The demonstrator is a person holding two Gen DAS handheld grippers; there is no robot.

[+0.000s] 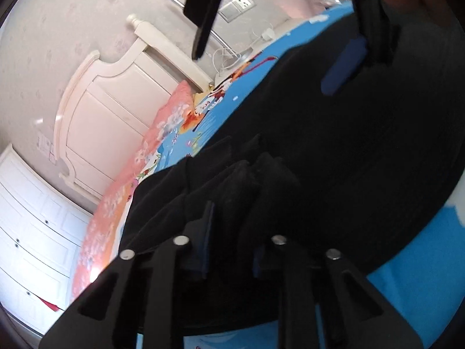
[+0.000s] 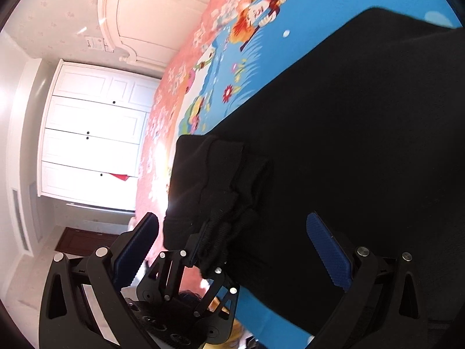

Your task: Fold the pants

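Gripping a bunched edge of the black pants [image 1: 334, 145], the left gripper [image 1: 232, 232] is clamped on cloth; pants lie spread on the blue bedsheet [image 1: 407, 285]. Right wrist view: right gripper [image 2: 232, 244] stands wide apart, empty, hovering over the pants, with the left gripper visible between its fingers. Step looks like a fold starting; next, the right needs its own edge hold.

Bed [image 2: 221, 93] with blue cartoon sheet, black pants [image 2: 348, 145] spread on it
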